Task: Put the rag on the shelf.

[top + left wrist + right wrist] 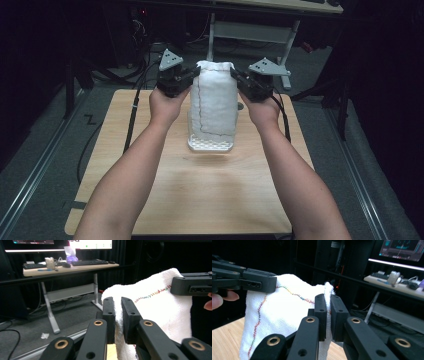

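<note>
The wooden surface (150, 150) carries a white perforated tray (210, 145) at its centre. Above the tray hangs a white towel (214, 102), long axis vertical, stretched between the two hands. The left gripper (192, 74) pinches its top corner at 9 o'clock, jaws closed on the cloth; the right gripper (236, 76) clamps the corner at 3 o'clock. Both sit equally near.

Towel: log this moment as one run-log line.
left gripper: shut on towel corner | right gripper: shut on other corner | towel: hanging over white tray
</note>
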A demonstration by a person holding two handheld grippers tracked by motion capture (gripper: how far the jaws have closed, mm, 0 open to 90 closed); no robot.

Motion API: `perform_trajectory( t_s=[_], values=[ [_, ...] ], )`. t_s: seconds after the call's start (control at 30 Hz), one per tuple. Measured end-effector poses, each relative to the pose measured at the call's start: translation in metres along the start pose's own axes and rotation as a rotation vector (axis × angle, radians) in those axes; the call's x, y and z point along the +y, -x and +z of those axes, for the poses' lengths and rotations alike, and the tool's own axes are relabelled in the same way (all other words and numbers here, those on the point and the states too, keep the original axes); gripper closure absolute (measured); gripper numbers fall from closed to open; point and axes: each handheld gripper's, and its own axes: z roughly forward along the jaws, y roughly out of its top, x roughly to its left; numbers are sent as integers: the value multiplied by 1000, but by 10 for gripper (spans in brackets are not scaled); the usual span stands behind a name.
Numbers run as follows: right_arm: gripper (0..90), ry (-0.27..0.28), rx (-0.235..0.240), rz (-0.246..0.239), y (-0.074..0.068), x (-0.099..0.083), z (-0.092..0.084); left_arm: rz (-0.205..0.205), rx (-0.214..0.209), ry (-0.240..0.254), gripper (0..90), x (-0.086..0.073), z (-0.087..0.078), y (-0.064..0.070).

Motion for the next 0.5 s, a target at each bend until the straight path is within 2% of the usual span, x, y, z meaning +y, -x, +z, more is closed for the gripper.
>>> perform_trajectory(
  t_s=[0.1, 0.2, 0.27, 0.33, 0.47, 0.5],
  values=[
    [855, -14, 7, 56, 10, -4, 13, -13, 5, -16, 824, -4, 12, -7],
    [854, -55, 1, 51, 16, -7, 26, -26, 17, -47, 822, -12, 23, -12],
    [854, -58, 9, 79, 19, -11, 32, -34, 23, -74, 820, -18, 30, -16],
    [853, -84, 4, 67, 20, -15, 38, -37, 25, -97, 816, -24, 36, -19],
    [852, -119, 15, 77, 22, -26, 46, -53, 21, -115, 814, -32, 41, -24],
    [852, -126, 17, 76, 22, -29, 48, -51, 16, -129, 813, -38, 45, -26]
  ],
)
